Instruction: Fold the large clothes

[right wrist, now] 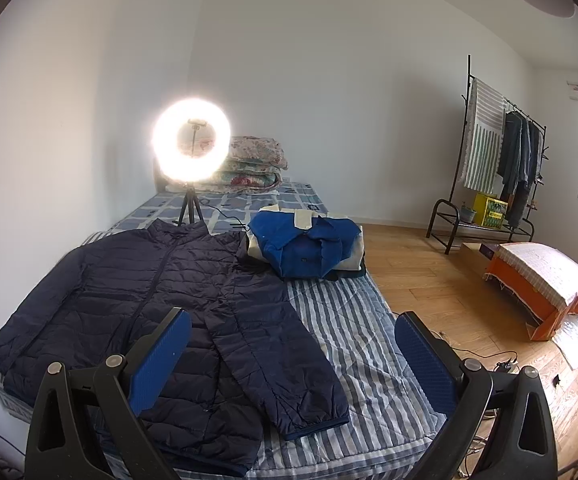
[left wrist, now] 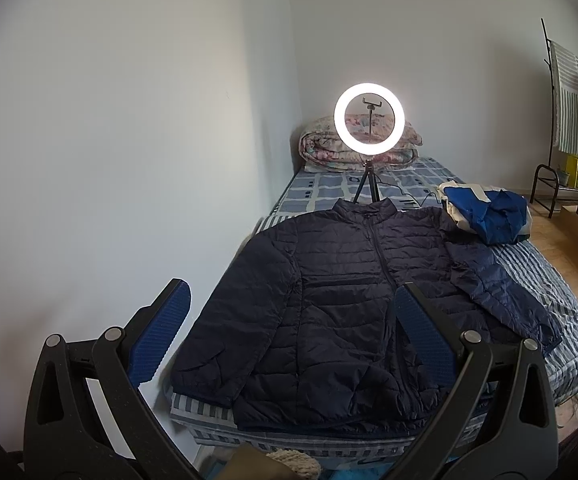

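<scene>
the dark navy puffer jacket (left wrist: 329, 300) lies flat and face up on the striped bed (right wrist: 369, 360), zipped, collar toward the ring light (left wrist: 369, 118), with one sleeve angled out toward the bed's open side. the left gripper (left wrist: 289, 332) and right gripper (right wrist: 293, 356) both hang above it with jaws spread wide and nothing in them. the jacket looks light, puffy and slick, likely to spring back, so pinching the sleeve cuff (right wrist: 317, 420) or a hem corner seems the surest hold. a folded blue garment (right wrist: 309, 248) sits just beside its shoulder.

One jacket (left wrist: 329, 292), one ring light (left wrist: 369, 119).
</scene>
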`<state>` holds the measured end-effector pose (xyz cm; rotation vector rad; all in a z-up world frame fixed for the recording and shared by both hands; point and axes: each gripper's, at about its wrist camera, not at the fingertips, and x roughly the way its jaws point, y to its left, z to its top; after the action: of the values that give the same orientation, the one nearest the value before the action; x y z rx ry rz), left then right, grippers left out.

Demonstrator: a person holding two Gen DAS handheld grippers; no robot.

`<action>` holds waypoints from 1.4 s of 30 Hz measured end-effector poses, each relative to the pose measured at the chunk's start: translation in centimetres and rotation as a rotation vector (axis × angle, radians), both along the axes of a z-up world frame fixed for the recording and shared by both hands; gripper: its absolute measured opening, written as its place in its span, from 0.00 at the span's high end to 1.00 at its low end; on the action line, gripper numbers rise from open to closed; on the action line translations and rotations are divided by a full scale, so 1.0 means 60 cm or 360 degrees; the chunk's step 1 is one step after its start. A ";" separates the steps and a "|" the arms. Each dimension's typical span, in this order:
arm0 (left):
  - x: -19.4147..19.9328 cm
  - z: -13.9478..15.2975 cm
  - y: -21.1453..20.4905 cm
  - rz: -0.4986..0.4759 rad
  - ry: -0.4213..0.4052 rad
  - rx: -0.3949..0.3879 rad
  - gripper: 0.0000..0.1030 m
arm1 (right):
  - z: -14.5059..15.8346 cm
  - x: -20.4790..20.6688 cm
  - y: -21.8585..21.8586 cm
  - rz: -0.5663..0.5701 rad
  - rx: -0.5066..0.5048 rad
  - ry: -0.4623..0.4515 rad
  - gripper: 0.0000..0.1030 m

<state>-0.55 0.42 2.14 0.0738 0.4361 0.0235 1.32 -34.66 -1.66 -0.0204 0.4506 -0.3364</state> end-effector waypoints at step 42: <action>0.000 0.012 0.002 0.0015 -0.0033 0.0010 0.00 | 0.000 0.004 0.005 0.0003 -0.0004 0.0006 0.00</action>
<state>-0.58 0.56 2.87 0.0778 0.4156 0.0349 1.59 -34.35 -1.68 -0.0238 0.4539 -0.3351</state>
